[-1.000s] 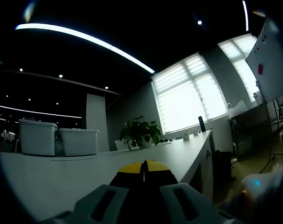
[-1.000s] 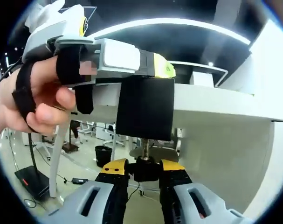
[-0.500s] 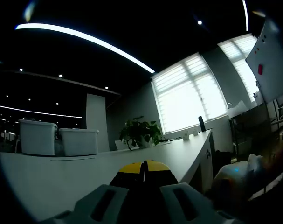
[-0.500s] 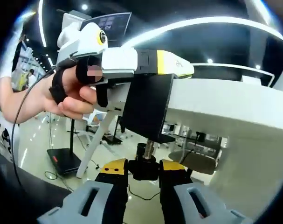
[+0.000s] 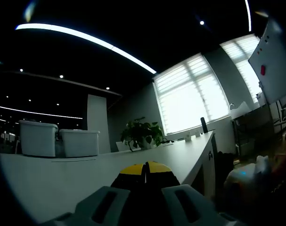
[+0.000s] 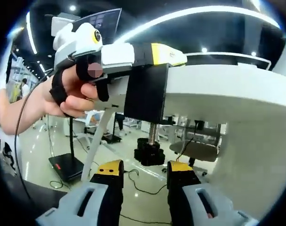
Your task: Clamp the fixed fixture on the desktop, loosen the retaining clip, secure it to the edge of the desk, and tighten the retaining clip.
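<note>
At the counter's edge (image 6: pixel 237 89), seen from below in the right gripper view, the black clamp fixture (image 6: pixel 145 92) hangs over the lip with its threaded screw (image 6: pixel 153 133) pointing down and the black retaining knob (image 6: pixel 149 154) at the screw's lower end. The left gripper (image 6: pixel 168 55), held in a person's hand (image 6: pixel 69 92), comes in from the left along the counter top with its yellow-tipped fingers closed on the fixture's upper part, pinning it in place. The right gripper (image 6: pixel 143 172) sits just below the knob with its fingers spread apart and released, one on each side, touching nothing.

In the left gripper view the yellow tips (image 5: pixel 145 168) press together over something dark that I take to be the fixture's top (it is too dark to make out), with white bins (image 5: pixel 58 139) and a potted plant (image 5: pixel 142 133) well back on the counter.

A gap appears between the knob's upper pad and the underside of the counter, so the fixture is probably not tight yet. The risk: if the left fingers let go now, the fixture could tilt or slide off the edge. The right fingers could also close off-centre on the knob and slip while turning, or turn it the loosening way.
</note>
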A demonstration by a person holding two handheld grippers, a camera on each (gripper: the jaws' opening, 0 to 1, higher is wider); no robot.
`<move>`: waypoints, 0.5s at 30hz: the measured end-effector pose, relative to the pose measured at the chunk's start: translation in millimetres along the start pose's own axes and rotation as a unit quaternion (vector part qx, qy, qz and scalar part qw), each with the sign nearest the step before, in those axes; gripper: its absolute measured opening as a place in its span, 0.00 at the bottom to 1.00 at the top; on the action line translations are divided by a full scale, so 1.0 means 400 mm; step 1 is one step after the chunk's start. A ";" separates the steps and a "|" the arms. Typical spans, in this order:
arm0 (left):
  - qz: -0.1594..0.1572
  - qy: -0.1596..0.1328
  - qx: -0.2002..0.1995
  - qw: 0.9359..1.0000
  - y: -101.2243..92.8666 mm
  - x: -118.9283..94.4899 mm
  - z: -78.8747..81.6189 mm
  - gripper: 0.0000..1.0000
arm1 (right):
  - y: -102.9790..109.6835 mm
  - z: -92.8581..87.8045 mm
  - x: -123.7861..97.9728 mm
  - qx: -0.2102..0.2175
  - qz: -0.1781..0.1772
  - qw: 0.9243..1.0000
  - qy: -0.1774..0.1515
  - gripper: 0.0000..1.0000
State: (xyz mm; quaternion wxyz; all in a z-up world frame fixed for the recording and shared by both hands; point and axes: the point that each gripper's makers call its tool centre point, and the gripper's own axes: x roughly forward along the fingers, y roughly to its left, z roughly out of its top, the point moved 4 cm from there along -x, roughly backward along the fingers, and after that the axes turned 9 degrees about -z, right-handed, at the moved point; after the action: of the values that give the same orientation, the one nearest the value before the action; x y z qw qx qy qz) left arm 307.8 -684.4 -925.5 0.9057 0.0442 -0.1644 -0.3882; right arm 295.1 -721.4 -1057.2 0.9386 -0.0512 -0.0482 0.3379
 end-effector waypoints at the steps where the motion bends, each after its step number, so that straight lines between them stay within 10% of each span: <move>1: 0.000 0.000 0.000 1.000 0.000 0.000 0.000 0.01 | 0.003 0.002 -0.009 0.017 -0.016 1.000 -0.004 0.37; 7: 0.001 0.000 0.000 1.000 -0.001 -0.001 0.000 0.01 | 0.023 -0.002 -0.044 0.094 -0.122 0.988 -0.005 0.37; 15: 0.003 0.000 0.000 1.000 -0.001 -0.001 0.000 0.01 | 0.072 0.019 -0.053 0.013 -0.232 0.973 0.003 0.32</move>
State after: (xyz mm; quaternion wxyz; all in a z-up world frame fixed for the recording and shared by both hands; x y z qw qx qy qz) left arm 307.2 -684.3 -925.5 0.9068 0.0439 -0.1649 -0.3856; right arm 259.6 -712.5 -1054.5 0.9921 -0.0272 -0.0510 0.1111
